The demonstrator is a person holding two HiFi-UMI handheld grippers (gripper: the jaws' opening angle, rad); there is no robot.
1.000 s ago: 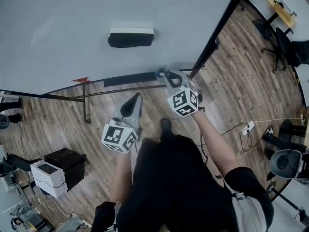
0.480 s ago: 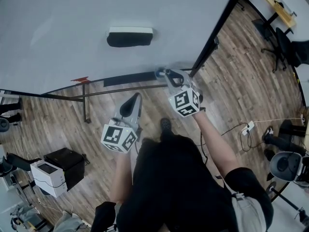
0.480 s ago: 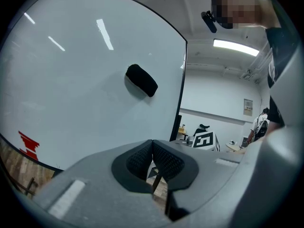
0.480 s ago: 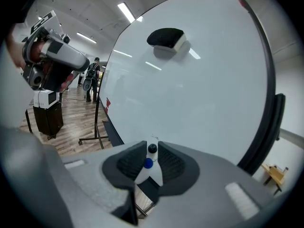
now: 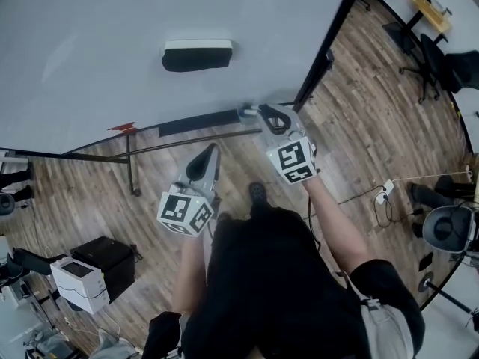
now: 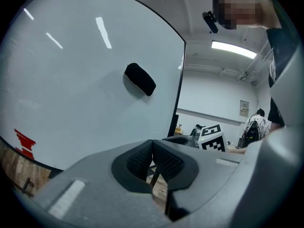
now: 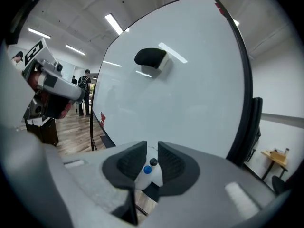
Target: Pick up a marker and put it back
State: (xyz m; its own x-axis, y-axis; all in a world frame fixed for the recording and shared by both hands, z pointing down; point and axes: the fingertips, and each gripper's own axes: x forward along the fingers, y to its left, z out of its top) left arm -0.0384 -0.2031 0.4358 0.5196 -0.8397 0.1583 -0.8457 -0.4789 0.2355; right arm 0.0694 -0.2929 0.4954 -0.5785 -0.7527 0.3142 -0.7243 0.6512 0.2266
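White-barrelled marker with a blue end sits between the two black ribbed pads of the right gripper, which are closed onto its barrel from either side. Just beyond it shows the black end of a second marker, too small to tell whether it touches the first. From the head view, this right gripper reaches to the right end of the long dark tray that runs along the bottom edge of the large white whiteboard, and the held marker lies at that end of the tray, near the board's black right-hand frame bar. Whether the marker rests on the tray or is lifted just clear of it cannot be told.

The left gripper hangs lower and to the left, well apart from the tray, over the brown wood-plank floor. In its own view its jaws are pressed together tip to tip with nothing between them.

On the whiteboard, above the tray and well apart from both grippers, a black felt eraser with a white back clings to the surface. A small red mark sits at the board's bottom edge, left of the tray.
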